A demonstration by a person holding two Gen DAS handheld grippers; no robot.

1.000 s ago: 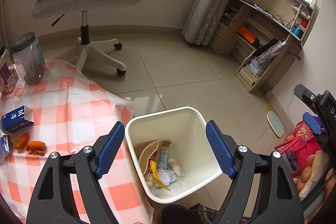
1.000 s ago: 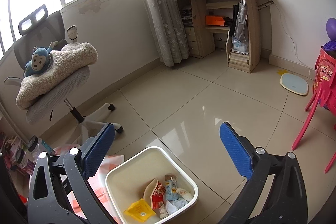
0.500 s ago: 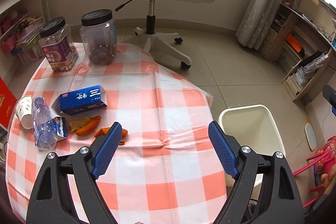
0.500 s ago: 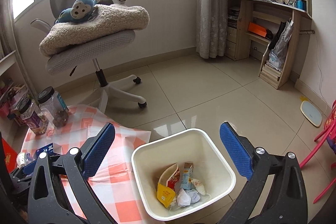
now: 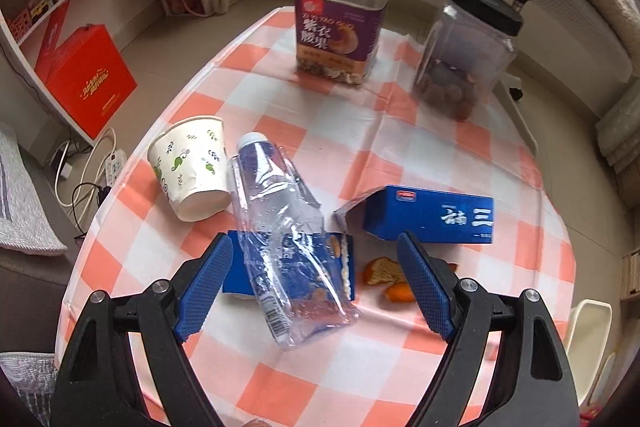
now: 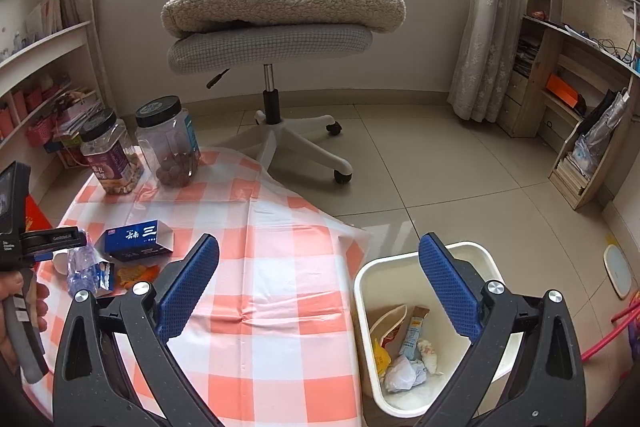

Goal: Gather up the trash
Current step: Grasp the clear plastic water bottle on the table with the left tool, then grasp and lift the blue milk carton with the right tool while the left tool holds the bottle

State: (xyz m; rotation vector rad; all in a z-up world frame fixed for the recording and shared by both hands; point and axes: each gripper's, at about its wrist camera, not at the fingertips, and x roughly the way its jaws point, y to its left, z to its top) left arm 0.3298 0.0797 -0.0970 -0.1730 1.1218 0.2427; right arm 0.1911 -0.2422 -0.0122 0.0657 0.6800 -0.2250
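In the left wrist view my left gripper (image 5: 316, 287) is open and empty, just above a crushed clear plastic bottle (image 5: 280, 223) lying on a blue snack wrapper (image 5: 332, 263). A paper cup (image 5: 192, 167) lies tipped to the left, a blue carton (image 5: 432, 215) to the right, orange peel (image 5: 386, 279) near the right finger. In the right wrist view my right gripper (image 6: 320, 287) is open and empty, above the table edge and the white bin (image 6: 404, 267) holding wrappers and crumpled paper (image 6: 404, 375). The bottle also shows in the right wrist view (image 6: 84, 267).
Two black-lidded jars, a purple-labelled one (image 5: 340, 15) and a clear one (image 5: 468, 59), stand at the table's far side. A checked cloth (image 6: 272, 287) covers the table. An office chair (image 6: 272, 39) with blanket and plush monkey stands beyond. A red box (image 5: 84, 79) sits by shelves.
My left gripper has swung left from over the bin to over the table, closing in above the crushed bottle. My right gripper has turned left, bringing table and bin into view.
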